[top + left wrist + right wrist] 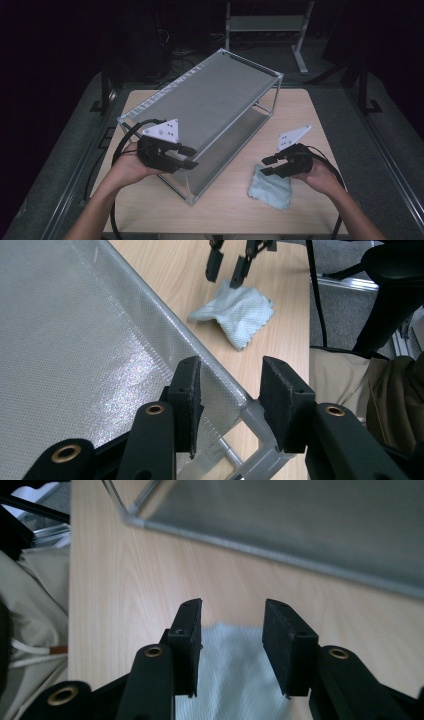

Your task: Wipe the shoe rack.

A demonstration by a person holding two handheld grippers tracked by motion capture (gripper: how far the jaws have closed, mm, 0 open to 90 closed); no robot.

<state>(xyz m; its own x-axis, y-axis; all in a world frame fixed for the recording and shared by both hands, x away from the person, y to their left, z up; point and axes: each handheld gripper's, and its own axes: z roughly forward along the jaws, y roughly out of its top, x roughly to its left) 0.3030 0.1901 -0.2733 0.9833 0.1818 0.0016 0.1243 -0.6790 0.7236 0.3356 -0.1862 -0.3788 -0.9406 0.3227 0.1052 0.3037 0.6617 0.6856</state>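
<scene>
Right hand-held gripper [268, 165] jaws apart above cloth [270, 188], whose near edge is cut off in right gripper view.

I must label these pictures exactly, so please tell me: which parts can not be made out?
- Lower shelf of the rack: high view, mostly hidden under its top sheet.
- Cloth: right gripper view, near part cut by the bottom edge and blurred.
- Right tool: left gripper view, body cut by the top edge.

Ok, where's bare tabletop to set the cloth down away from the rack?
Bare table lies right of the rack, beyond the cloth and right gripper. A front strip runs below the rack's near corner. The left side is crowded: the rack nearly reaches that edge, with the left gripper over it.
</scene>
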